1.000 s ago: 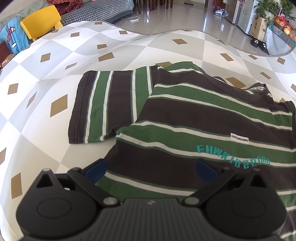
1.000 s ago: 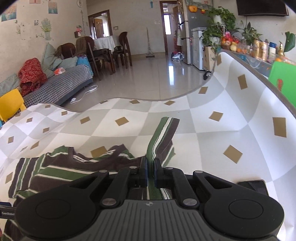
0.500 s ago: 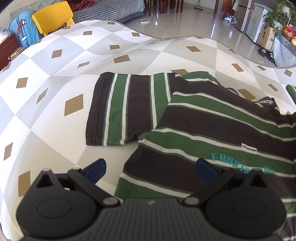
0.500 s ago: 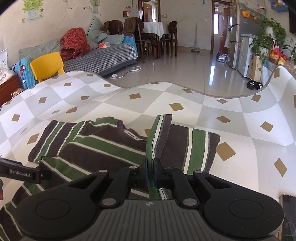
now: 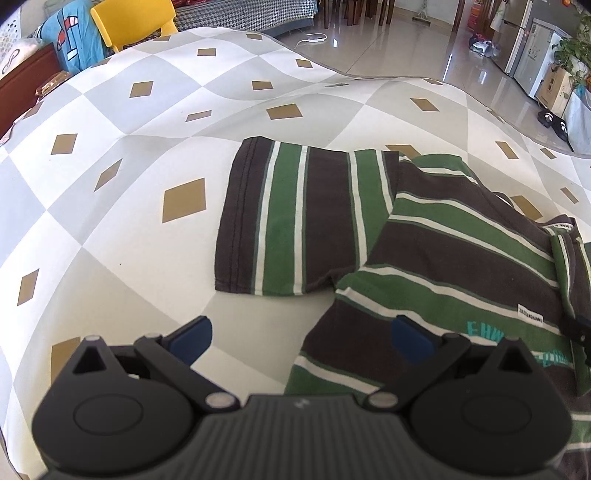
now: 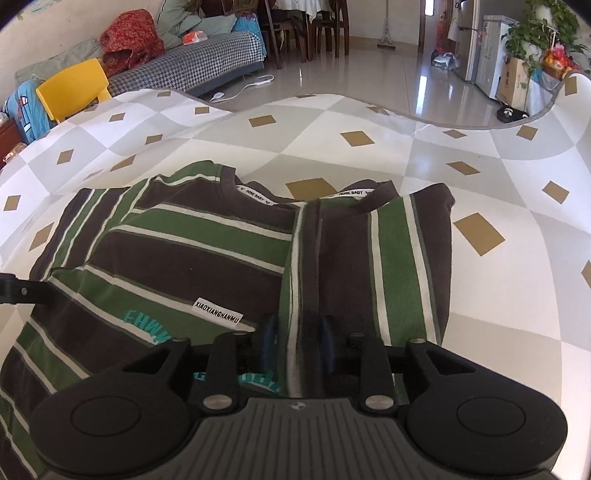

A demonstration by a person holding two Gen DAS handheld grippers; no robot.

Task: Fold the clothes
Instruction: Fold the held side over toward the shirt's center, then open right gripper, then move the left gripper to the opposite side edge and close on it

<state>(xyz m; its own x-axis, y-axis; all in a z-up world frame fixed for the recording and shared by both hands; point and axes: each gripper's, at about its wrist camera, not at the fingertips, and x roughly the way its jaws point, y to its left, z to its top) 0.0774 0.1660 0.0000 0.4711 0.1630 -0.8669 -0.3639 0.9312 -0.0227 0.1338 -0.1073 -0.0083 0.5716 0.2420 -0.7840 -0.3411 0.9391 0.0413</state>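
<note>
A sunlit living room stretches beyond a table covered in a grey-and-white checked cloth with tan diamonds [image 6: 436, 155]. The glossy pale tiled floor [image 6: 369, 70] mirrors daylight. A yellow plastic chair [image 6: 72, 90] stands beside a houndstooth-covered sofa [image 6: 192, 59] piled with a red patterned bundle [image 6: 131, 38]. Dark wooden dining chairs [image 6: 306, 33] cluster behind. A white cable [image 6: 243, 88] trails across the tiles. Leafy green houseplants [image 6: 535, 33] rise above a cardboard box [image 6: 511, 79] near a silver refrigerator [image 5: 524, 48].
</note>
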